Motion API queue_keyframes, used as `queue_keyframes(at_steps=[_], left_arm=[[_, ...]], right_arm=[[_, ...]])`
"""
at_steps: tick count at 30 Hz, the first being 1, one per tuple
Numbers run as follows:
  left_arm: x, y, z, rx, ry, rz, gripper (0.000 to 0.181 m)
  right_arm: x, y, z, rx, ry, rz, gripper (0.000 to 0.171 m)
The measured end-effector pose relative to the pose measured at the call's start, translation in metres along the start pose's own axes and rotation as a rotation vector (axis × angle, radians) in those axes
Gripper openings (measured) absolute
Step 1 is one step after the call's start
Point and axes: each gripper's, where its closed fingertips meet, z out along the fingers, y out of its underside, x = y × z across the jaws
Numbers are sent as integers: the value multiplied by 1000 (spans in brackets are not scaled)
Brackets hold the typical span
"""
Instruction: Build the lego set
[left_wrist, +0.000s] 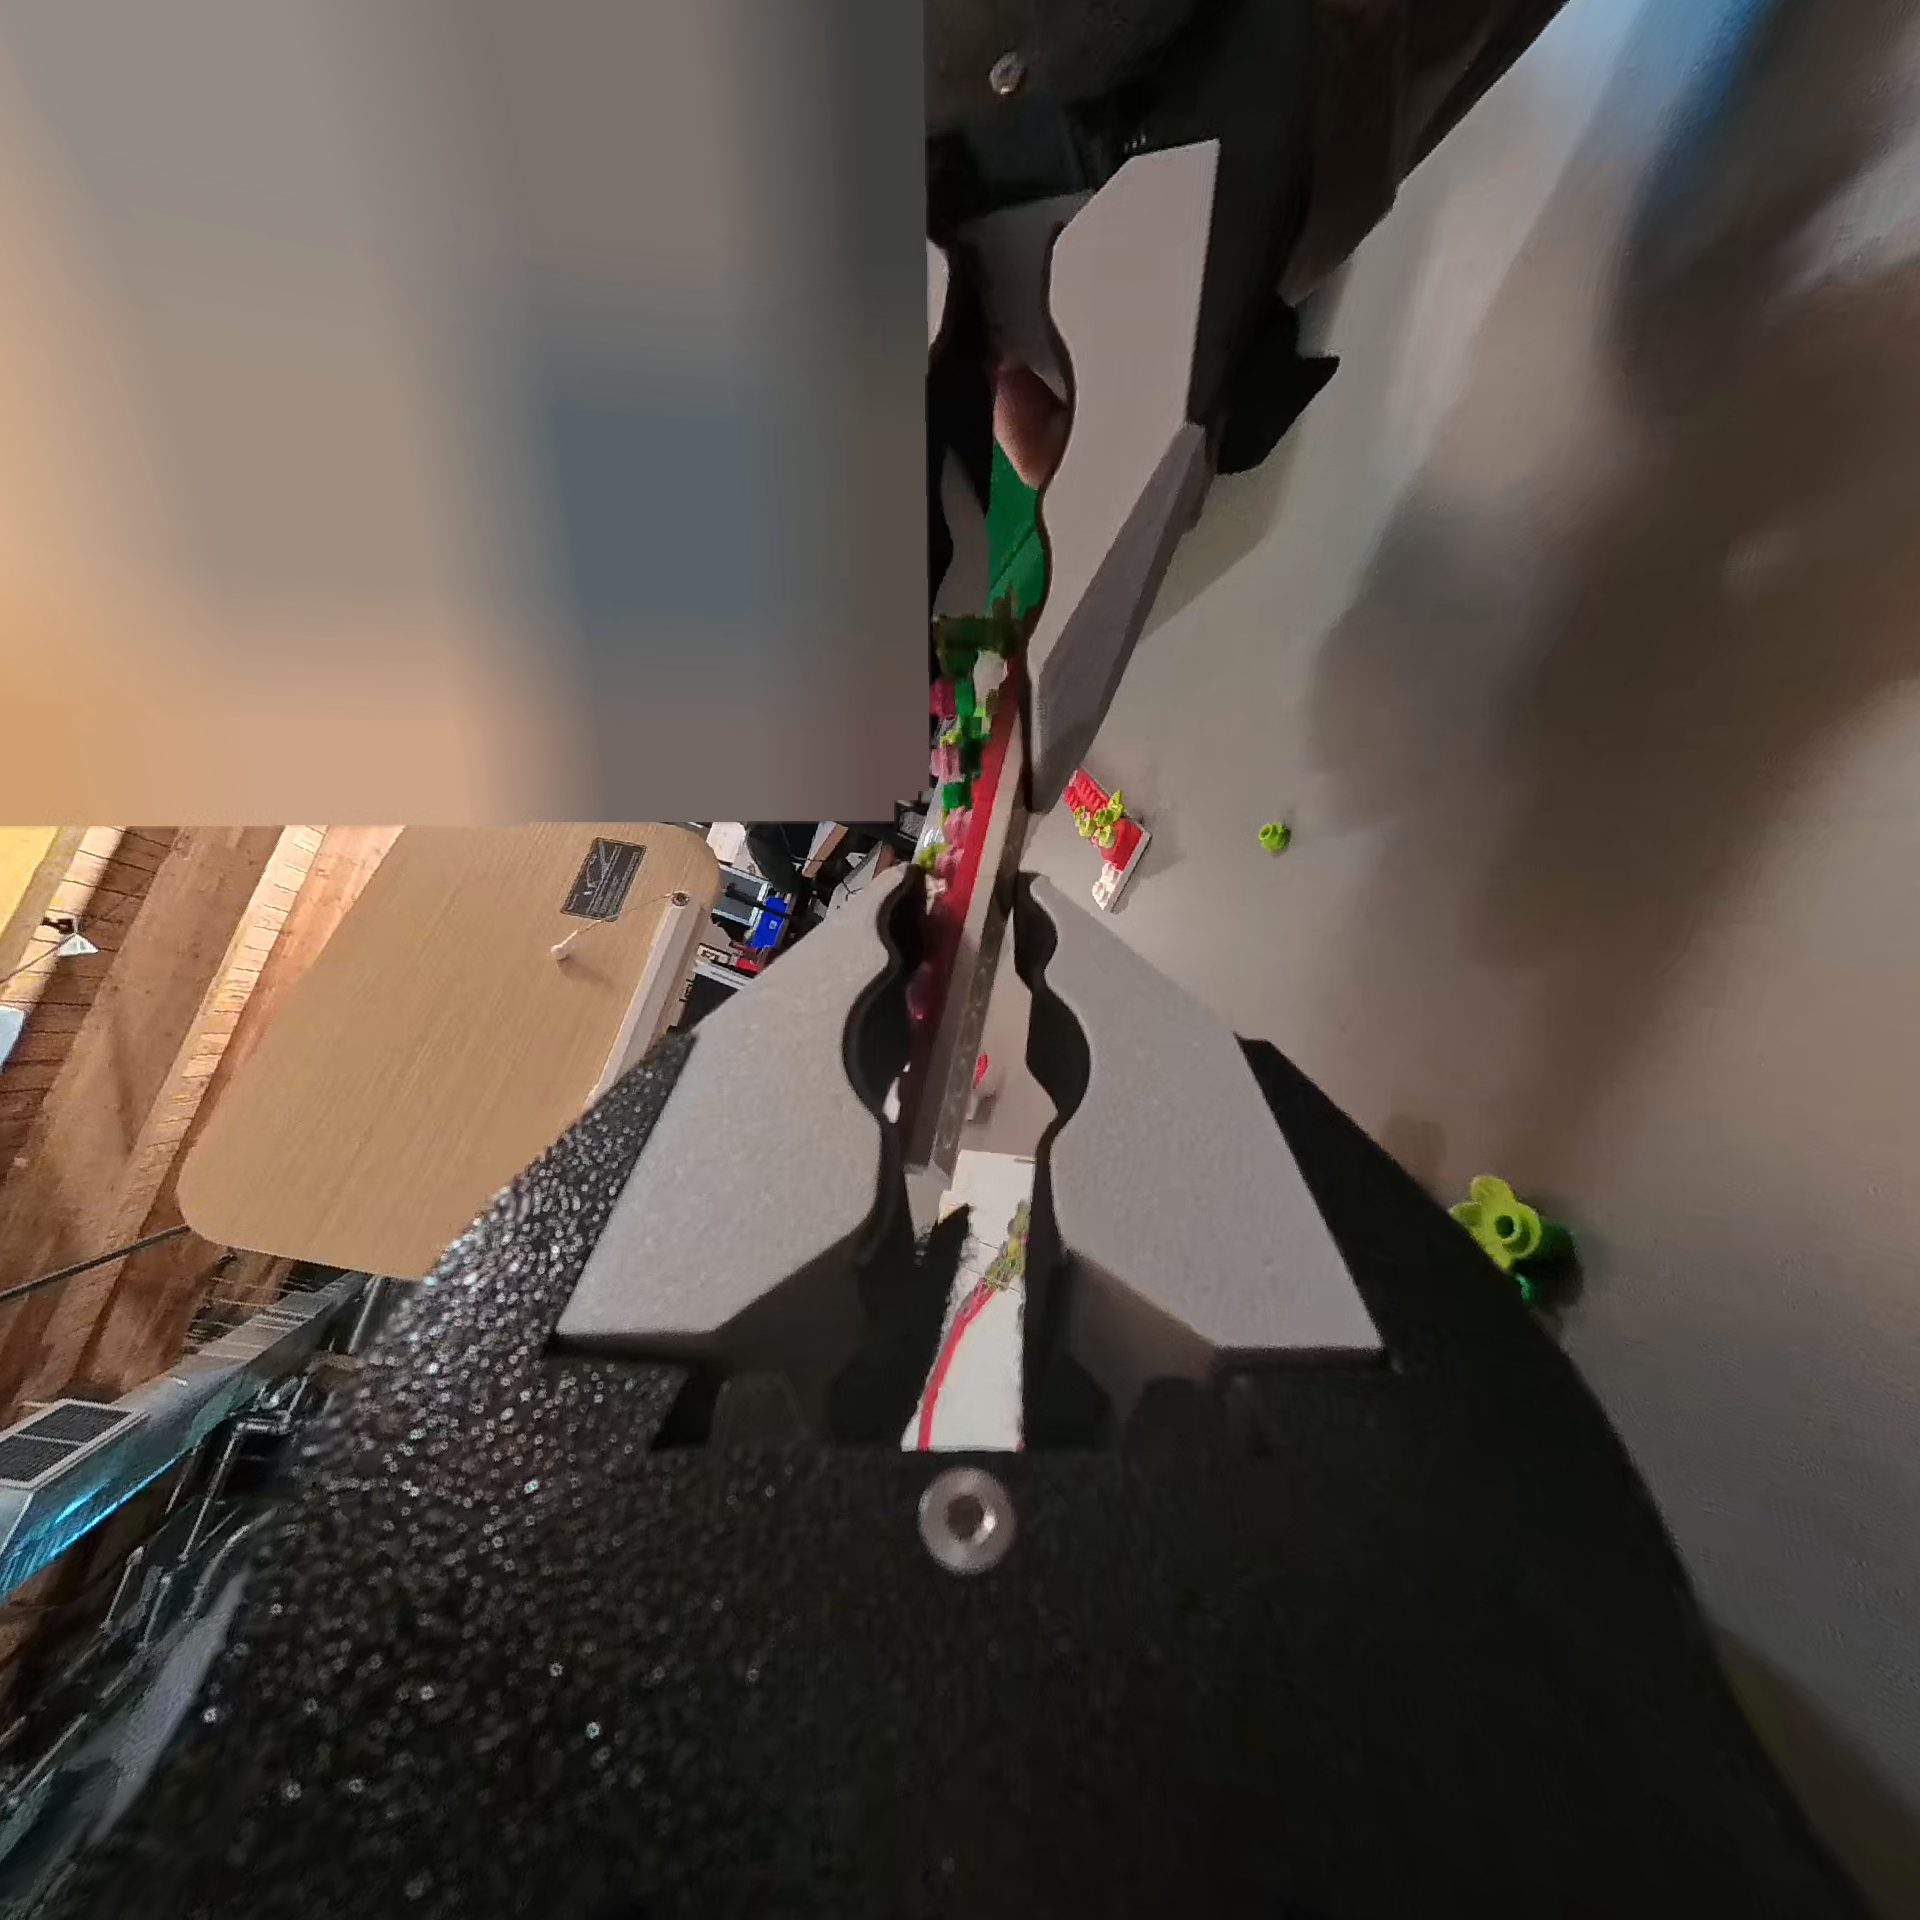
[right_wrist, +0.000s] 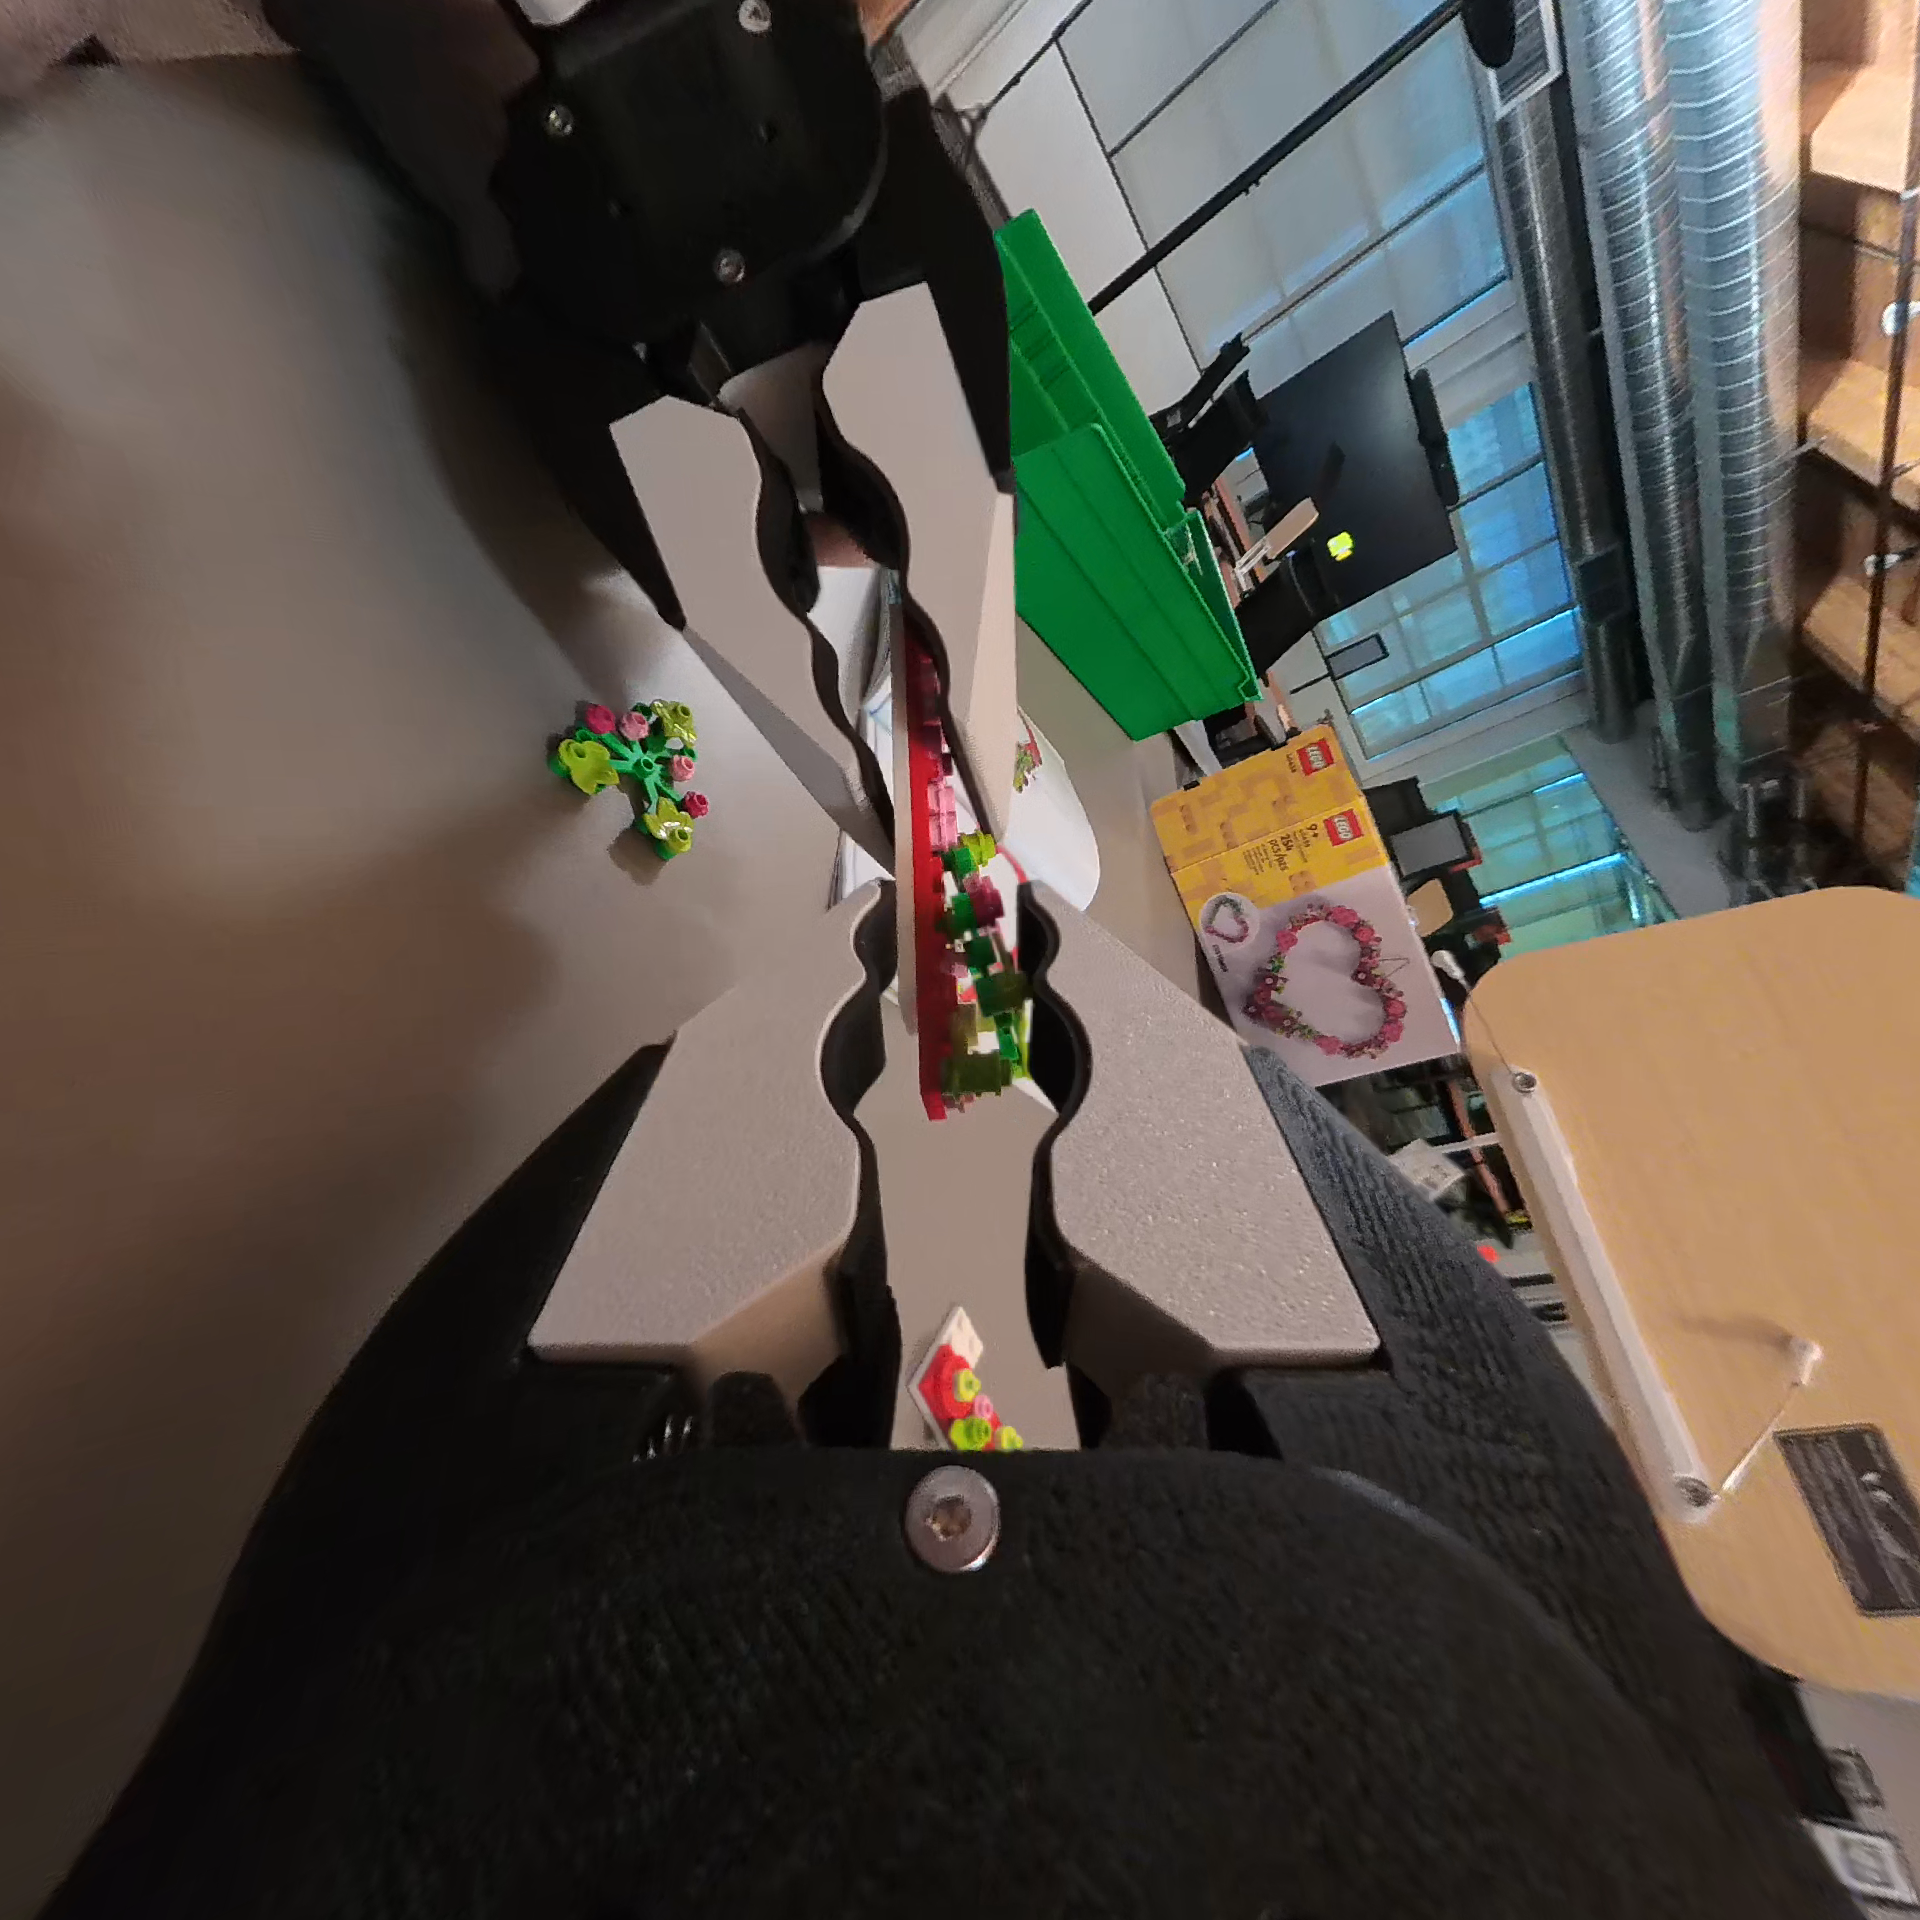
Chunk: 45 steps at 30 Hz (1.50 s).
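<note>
holding: long red and grey lego strip with pink and green flower studs (right_wrist: 940, 935), pinched end to end
left gripper (left_wrist: 971, 894): clamped on one end
right gripper (right_wrist: 956, 904): clamped on opposite end
axis: strip runs straight ahead between both, grippers facing, equally near

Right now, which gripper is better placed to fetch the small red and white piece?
Probably the right gripper: the red and white piece lies close by its fingers, while the left gripper sits farther off. Both grip the red strip.
</note>
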Motion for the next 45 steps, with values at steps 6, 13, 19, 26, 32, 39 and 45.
queue_keyframes(at_steps=[6,13,19,26,32,39,45], left_arm=[[6,0,1,10,68,-91,13],[22,-8,-1,78,286,-353,13],[32,-12,-7,114,467,-586,13],[36,-11,-10,113,524,-648,13],[43,-6,-11,88,578,-686,13],[48,1,-11,48,607,-718,14],[45,6,-10,31,575,-703,14]], right_arm=[[-2,0,-5,4,-10,-112,28],[-19,-7,-10,61,-177,-11,38],[-27,-12,-14,128,-317,241,25],[-32,-11,-12,166,-371,390,22],[-38,-7,-7,192,-407,498,19],[-41,3,-1,177,-390,574,17],[-37,8,3,148,-331,628,16]])
